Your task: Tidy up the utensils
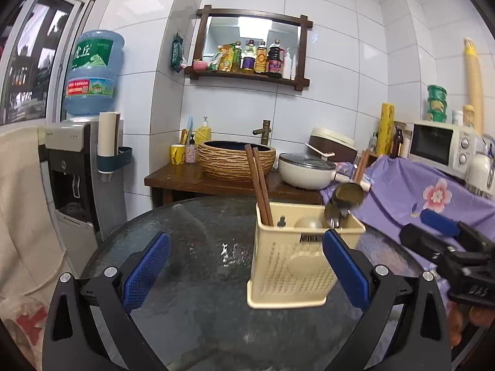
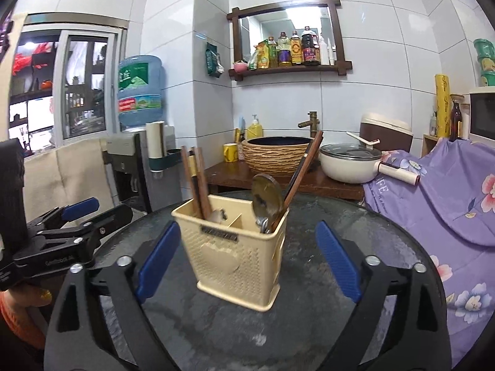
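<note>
Standing mid-table: utensil holder [image 2: 238, 256] | glass table [image 2: 355, 324] rim clear around

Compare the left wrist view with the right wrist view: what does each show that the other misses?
Left wrist only: the white microwave. Right wrist only: a dark wood-handled utensil leaning from the holder. Both: the cream perforated plastic utensil holder on the dark glass round table, brown wooden chopsticks, a metal spoon, and both open grippers, left gripper and right gripper.

Left gripper [image 1: 247, 266]: jaws spread wide, nothing gripped, pointing slightly downward. Right gripper [image 2: 247, 262]: likewise wide apart, empty, tilted slightly down, alongside the left.
</note>
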### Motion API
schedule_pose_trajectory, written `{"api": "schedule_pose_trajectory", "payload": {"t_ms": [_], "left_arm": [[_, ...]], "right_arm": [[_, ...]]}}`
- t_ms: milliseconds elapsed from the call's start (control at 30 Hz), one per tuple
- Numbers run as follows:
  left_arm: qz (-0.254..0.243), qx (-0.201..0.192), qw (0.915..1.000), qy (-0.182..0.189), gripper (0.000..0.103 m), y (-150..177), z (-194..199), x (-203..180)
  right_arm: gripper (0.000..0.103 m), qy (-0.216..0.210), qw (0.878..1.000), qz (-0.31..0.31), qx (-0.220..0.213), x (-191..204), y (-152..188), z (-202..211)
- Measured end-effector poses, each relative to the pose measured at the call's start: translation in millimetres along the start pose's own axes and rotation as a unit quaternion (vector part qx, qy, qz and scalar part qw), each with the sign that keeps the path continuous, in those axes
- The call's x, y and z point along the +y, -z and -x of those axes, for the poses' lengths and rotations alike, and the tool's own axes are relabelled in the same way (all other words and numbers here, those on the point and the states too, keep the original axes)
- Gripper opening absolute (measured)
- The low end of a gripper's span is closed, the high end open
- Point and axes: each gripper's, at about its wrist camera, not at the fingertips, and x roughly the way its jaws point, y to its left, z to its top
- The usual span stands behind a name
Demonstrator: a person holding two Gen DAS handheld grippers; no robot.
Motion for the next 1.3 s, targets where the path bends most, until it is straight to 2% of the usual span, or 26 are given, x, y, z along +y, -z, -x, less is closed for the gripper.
{"api": "schedule_pose_trajectory", "payload": {"t_ms": [133,300,433,567,733,900,1067,1300], "left_arm": [[-0.027,0.017,0.9995,-0.005,0.097,25.0,32.5,-2.4],[-0.017,0.037,0.9992,0.005,0.097,57.3,67.3,-4.5],[-0.033,0.038,0.9987,0.009,0.097,73.9,91.5,-11.7],[-0.051,0.026,0.9982,0.019,0.097,82.9,112.9,-19.6],[-0.048,0.020,0.9978,0.040,0.097,87.1,124.6,-29.0],[-0.052,0.025,0.9975,0.041,0.097,90.9,126.9,-31.3],[-0.033,0.027,0.9981,0.043,0.097,90.7,129.1,-25.0],[-0.026,0.028,0.9991,0.020,0.097,89.5,131.3,-20.1]], "right_arm": [[0.097,-0.013,1.000,0.017,-0.010,11.5,22.3,37.9],[0.097,-0.032,0.999,0.006,0.008,17.3,61.0,74.9],[0.097,-0.038,0.999,-0.002,0.012,19.9,86.5,99.2],[0.097,-0.038,0.999,0.018,0.009,26.7,106.1,124.7],[0.097,-0.039,0.999,0.020,0.014,28.1,116.8,139.3],[0.097,-0.035,0.999,0.021,0.012,25.9,118.1,148.0],[0.097,-0.038,0.999,0.019,0.009,26.3,116.0,149.6],[0.097,-0.039,0.999,0.025,0.012,30.7,114.0,148.0]]}}
